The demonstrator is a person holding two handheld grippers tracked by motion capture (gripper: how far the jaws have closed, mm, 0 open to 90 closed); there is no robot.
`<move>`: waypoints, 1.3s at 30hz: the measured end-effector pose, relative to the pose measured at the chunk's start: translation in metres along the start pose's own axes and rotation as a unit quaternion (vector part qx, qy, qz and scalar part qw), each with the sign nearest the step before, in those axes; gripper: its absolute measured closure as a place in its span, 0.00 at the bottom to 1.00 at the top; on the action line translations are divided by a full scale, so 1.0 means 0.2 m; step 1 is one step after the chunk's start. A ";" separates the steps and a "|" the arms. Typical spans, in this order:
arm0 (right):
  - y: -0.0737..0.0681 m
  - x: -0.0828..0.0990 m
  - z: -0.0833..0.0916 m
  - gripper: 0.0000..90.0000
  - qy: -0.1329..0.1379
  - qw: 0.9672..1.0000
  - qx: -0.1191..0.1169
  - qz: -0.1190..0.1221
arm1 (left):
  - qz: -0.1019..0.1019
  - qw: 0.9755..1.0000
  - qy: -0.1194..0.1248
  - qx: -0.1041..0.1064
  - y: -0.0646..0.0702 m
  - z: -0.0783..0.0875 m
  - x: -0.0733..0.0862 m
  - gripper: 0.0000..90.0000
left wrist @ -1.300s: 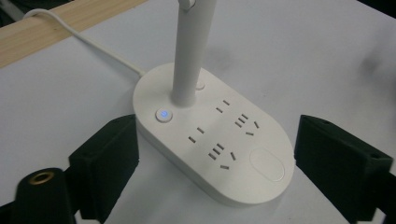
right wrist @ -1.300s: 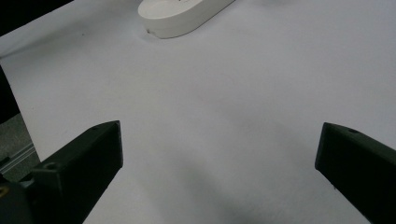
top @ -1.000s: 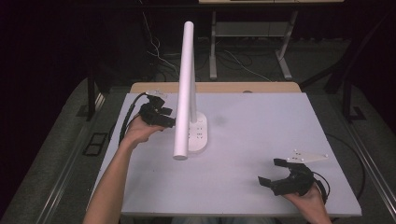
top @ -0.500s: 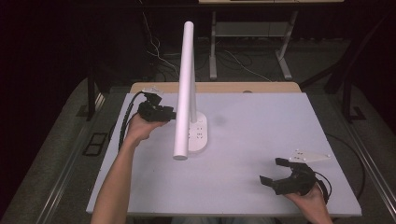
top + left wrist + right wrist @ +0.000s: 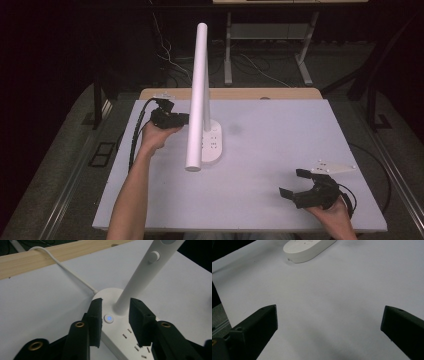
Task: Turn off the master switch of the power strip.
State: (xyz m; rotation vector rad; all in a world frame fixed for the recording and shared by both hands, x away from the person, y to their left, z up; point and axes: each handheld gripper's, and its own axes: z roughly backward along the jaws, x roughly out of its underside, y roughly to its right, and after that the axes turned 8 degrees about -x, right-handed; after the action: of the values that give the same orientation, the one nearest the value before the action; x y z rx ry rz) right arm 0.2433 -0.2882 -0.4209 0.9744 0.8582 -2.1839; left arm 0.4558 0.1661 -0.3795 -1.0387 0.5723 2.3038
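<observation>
Now one white desk lamp (image 5: 202, 100) stands left of centre on the bench (image 5: 280, 150); the left gripper (image 5: 115, 315), jaws just narrowing, straddles its one lit power button (image 5: 108, 318) unpressed; the right gripper (image 5: 295, 184) rests wide and empty near the bench's front right corner

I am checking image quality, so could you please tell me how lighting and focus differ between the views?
High view: dark surroundings, evenly lit white table. Left gripper view: the white lamp base is sharp, its blue-lit button glowing. Right gripper view: soft shadows between blurred jaws.
</observation>
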 end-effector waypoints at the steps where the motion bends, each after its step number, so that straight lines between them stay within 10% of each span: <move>1: 0.00 0.00 0.00 0.00 0.000 1.000 0.000 -0.002 | 0.003 1.000 0.002 0.000 0.00 -0.01 0.00 0.74; 19: 0.01 0.00 0.01 0.00 0.002 1.000 0.003 -0.002 | 0.017 1.000 -0.018 -0.015 0.01 -0.12 0.03 0.99; 39: 0.01 0.01 0.02 0.00 0.000 1.000 0.002 -0.003 | 0.032 0.999 -0.025 -0.009 0.04 -0.22 0.07 1.00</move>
State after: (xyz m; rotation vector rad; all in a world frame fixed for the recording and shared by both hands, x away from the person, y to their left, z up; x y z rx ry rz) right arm 0.2419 -0.2932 -0.4205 0.9756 0.8572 -2.1909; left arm 0.4676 0.1395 -0.4156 -0.9804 0.5732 2.3881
